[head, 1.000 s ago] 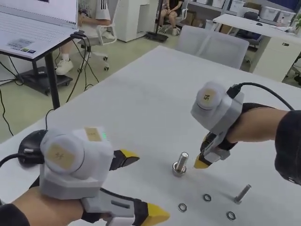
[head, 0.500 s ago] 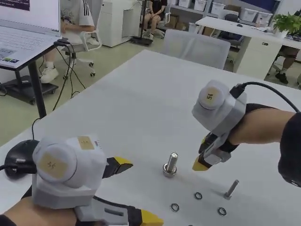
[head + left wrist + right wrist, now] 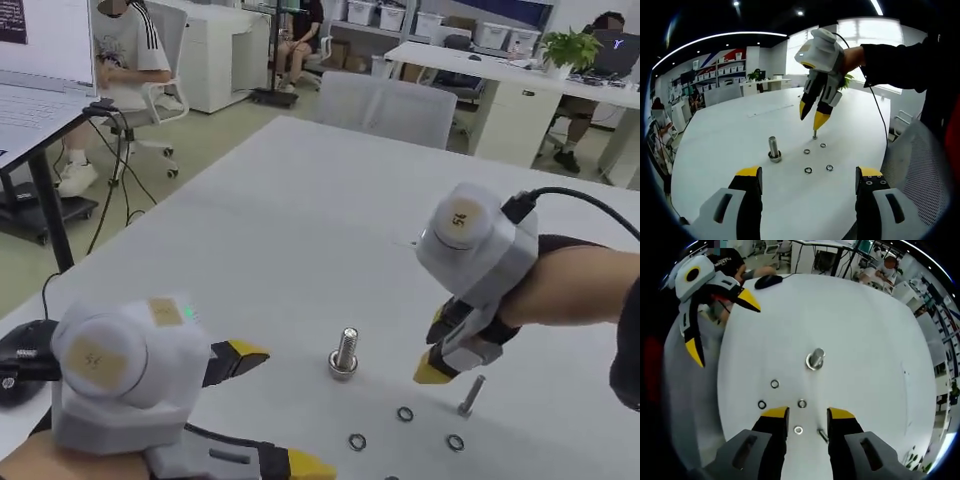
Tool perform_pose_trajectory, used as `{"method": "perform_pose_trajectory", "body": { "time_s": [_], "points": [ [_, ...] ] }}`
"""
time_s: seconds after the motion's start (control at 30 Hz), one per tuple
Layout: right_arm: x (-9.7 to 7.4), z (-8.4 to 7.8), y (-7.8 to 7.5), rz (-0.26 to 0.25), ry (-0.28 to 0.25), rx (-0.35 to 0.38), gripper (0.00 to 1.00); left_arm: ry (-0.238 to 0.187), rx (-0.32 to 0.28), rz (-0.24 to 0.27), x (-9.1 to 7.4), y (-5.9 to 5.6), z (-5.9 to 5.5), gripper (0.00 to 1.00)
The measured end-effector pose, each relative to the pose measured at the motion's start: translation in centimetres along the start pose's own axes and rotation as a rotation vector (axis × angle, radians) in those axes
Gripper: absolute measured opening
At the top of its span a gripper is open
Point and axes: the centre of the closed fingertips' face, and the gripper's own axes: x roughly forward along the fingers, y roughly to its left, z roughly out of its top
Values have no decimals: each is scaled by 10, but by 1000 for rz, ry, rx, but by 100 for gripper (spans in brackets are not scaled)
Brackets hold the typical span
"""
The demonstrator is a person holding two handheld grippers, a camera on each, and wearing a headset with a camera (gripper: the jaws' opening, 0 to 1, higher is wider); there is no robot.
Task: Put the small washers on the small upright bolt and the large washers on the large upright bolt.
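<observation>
The large bolt (image 3: pixel 343 352) stands upright on the white table (image 3: pixel 300 230); it is also in the left gripper view (image 3: pixel 773 149) and the right gripper view (image 3: pixel 815 359). To its right stands the small bolt (image 3: pixel 470 395) (image 3: pixel 814 135) (image 3: pixel 822 435). Several small washers (image 3: pixel 405 413) (image 3: pixel 808 170) (image 3: pixel 774 384) lie flat near it. My right gripper (image 3: pixel 435 350) (image 3: pixel 807 414) hovers open just above the small bolt, and one washer (image 3: pixel 798 430) shows between its jaws on the table. Empty and wide open, my left gripper (image 3: pixel 272 410) (image 3: pixel 809 172) stays at the near left.
A black mouse (image 3: pixel 20 350) with its cable lies at the table's left edge. A grey chair (image 3: pixel 385 105) stands at the far edge. A desk with a laptop (image 3: pixel 30 110) is to the left, and people sit in the background.
The head camera has shifted. My right gripper has moved away from the large bolt, lower and closer to the small bolt. The left gripper stays open in about the same place.
</observation>
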Motion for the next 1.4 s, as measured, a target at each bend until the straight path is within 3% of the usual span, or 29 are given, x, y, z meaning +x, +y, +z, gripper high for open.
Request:
{"method": "perform_pose_trajectory", "body": {
  "time_s": [0.37,0.73,1.07,1.4],
  "points": [
    [-5,-20,16,9,-19,38,32,-3,30,-28,3,-11,14,76],
    [-3,-41,37,33,-13,64,32,13,48,-52,8,-20,16,76],
    [9,-45,60,79,-12,59,31,29,58,-73,13,-30,16,76],
    [23,-39,73,118,-7,46,31,35,57,-73,15,-30,14,76]
  ]
}}
